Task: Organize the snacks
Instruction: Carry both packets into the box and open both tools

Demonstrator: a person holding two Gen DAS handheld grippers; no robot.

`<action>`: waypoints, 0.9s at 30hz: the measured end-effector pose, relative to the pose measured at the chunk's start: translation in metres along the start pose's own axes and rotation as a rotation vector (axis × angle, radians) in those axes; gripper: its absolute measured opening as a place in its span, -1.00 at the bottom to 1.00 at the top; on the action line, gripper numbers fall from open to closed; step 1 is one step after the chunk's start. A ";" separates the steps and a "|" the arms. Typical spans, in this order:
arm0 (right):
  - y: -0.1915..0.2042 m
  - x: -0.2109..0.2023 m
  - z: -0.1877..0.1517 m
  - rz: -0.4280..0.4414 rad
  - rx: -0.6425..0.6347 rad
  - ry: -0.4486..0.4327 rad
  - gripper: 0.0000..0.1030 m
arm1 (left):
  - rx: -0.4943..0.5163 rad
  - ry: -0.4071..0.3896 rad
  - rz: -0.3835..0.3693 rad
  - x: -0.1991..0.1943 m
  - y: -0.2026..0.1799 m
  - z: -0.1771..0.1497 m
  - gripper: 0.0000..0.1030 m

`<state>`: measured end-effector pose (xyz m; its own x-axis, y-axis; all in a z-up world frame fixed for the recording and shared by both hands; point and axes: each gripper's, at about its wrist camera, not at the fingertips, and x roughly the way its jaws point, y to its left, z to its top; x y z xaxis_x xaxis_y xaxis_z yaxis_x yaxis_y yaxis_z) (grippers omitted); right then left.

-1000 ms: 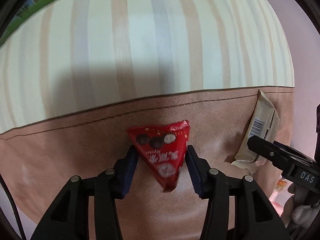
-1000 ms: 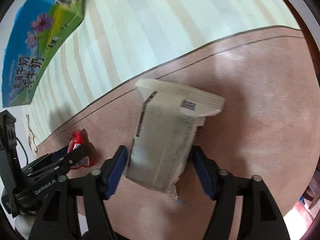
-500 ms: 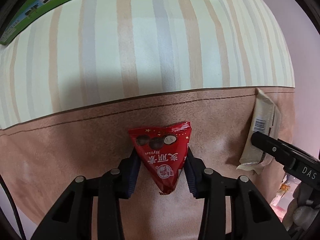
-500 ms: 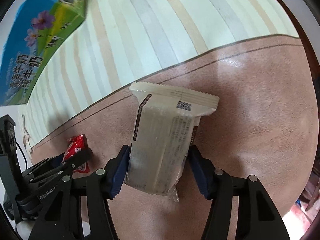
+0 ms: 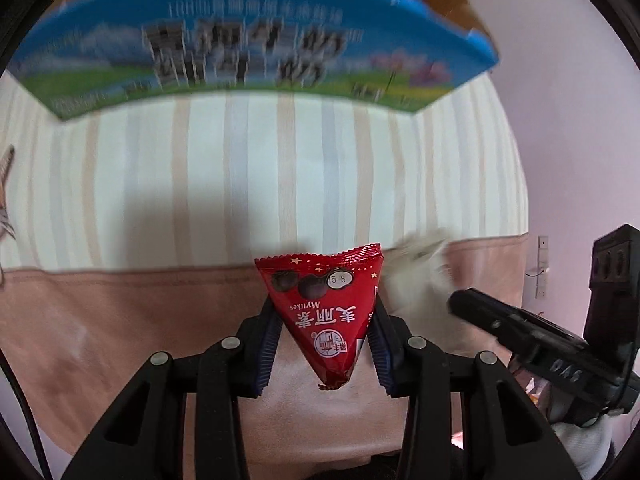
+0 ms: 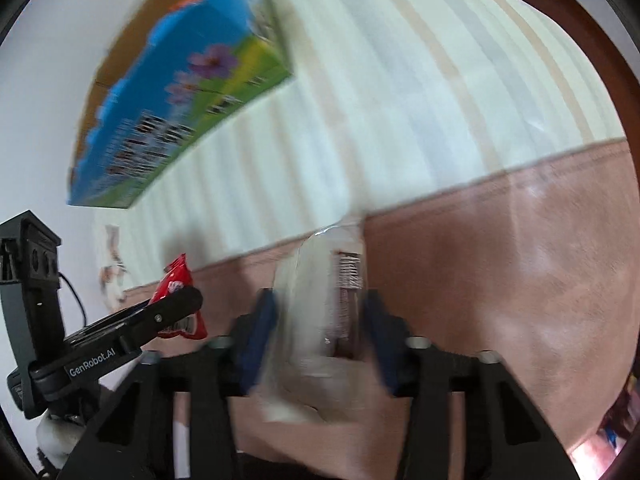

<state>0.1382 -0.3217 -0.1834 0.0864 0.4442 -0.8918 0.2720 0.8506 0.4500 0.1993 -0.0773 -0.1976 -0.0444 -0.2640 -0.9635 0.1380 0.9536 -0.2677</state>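
Left gripper (image 5: 323, 338) has its blue-padded fingers (image 5: 267, 344) pinched on the red triangular snack packet (image 5: 325, 312), wide sealed edge away from the camera, narrow tip hanging toward the camera between the fingers, print reads upside down. Packet sits above the tan leather-like surface (image 5: 120, 320), not resting on it as far as I can tell. Right gripper (image 6: 318, 324) is clamped on the pale cream snack pack (image 6: 320, 308), barcode side facing the camera; pack is heavily motion-blurred, so edges are unclear. In the left wrist view the cream pack shows only as a white smear just right of the red packet, ahead of the right gripper's black finger. In the right wrist view the left gripper appears at lower left with the red packet poking out past its finger. Beyond both: striped cream cloth (image 5: 280, 176) meeting the tan surface at a seam, and a blue-green printed carton (image 5: 248, 48) on the far part of the cloth, blurred. Pale wall (image 5: 568, 128) on the right.
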 end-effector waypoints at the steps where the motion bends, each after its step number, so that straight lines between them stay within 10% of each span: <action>1: 0.006 0.002 0.002 -0.012 -0.030 0.015 -0.19 | 0.006 -0.011 0.007 -0.003 0.003 0.002 -0.27; 5: 0.025 0.029 0.007 -0.131 -0.121 0.097 -0.06 | 0.012 -0.019 0.053 0.003 0.018 0.007 -0.27; 9: 0.044 0.054 -0.003 -0.228 -0.261 0.153 0.47 | -0.020 0.019 0.072 0.019 0.039 -0.001 -0.27; 16: 0.058 0.101 -0.012 -0.370 -0.370 0.165 0.20 | -0.080 0.068 0.093 0.046 0.068 -0.015 -0.27; 27: 0.041 0.051 -0.002 0.118 -0.023 0.176 0.13 | -0.124 -0.013 -0.016 -0.012 0.089 -0.017 -0.27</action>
<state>0.1519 -0.2631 -0.2104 -0.0527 0.5815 -0.8119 0.2476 0.7952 0.5535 0.1947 0.0127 -0.2101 -0.0328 -0.2801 -0.9594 0.0140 0.9597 -0.2807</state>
